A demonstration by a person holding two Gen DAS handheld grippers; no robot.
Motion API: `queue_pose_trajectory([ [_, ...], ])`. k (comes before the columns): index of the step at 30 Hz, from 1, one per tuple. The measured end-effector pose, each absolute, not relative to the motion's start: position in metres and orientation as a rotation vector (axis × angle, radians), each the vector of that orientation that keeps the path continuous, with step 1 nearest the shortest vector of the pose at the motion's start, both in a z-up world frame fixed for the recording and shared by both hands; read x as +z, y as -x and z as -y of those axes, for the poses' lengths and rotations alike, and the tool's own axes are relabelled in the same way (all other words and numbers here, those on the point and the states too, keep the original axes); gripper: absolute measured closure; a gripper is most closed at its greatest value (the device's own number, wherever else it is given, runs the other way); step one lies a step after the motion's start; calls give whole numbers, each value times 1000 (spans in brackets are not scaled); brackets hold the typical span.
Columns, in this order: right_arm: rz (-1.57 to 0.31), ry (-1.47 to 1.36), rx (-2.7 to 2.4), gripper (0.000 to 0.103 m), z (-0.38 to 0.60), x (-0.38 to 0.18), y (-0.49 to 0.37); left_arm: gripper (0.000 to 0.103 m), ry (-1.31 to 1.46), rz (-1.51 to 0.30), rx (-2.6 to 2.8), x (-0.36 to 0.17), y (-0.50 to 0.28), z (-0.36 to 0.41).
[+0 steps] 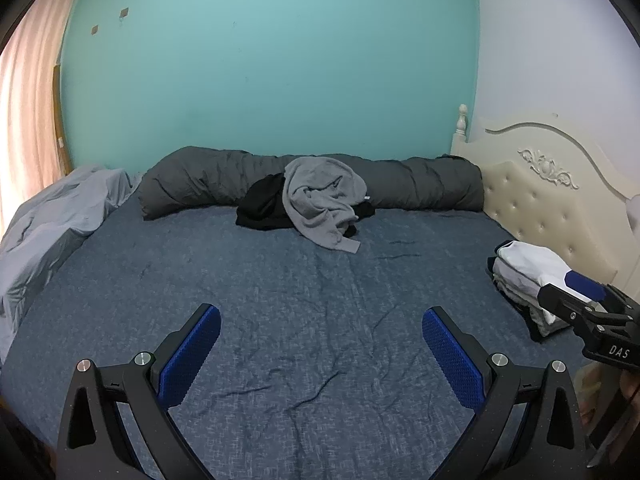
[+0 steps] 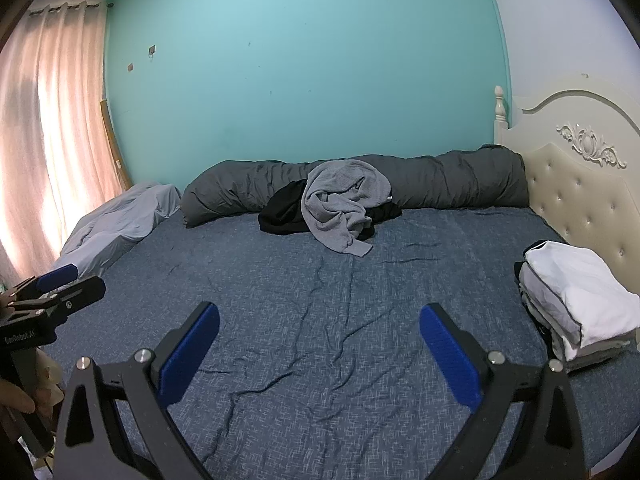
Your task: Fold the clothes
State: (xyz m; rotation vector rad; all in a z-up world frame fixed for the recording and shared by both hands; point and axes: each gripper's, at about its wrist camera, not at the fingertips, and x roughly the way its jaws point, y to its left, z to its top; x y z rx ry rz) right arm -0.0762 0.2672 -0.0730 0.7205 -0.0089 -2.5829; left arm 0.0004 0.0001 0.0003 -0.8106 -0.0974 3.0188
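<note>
From the left wrist camera I am seeing my left gripper [image 1: 321, 354] hovering over the blue bed sheet [image 1: 304, 320], its jaws spread wide with nothing between them. A grey garment [image 1: 320, 200] is lying crumpled on top of black clothes [image 1: 260, 208] at the far side of the bed, leaning against a dark grey rolled quilt [image 1: 192, 180]. A stack of folded clothes [image 1: 528, 280] is sitting by the cream headboard [image 1: 540, 200], and my right gripper [image 1: 576, 300] is showing just in front of it.

From the right wrist camera I am seeing the right gripper [image 2: 320, 354] also gaping wide and empty above the sheet [image 2: 320, 300]. The grey garment [image 2: 344, 204] is lying well ahead, the folded stack [image 2: 576, 300] to the right, the left gripper [image 2: 60, 284] at the left edge, a hand [image 2: 16, 400] gripping its handle
</note>
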Motion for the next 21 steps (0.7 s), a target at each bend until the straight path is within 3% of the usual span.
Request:
queue_pose_trajectory([
  [21,-4,-720,-2580,2,-261,-94,71,0,821,116,3005,2,2,2],
])
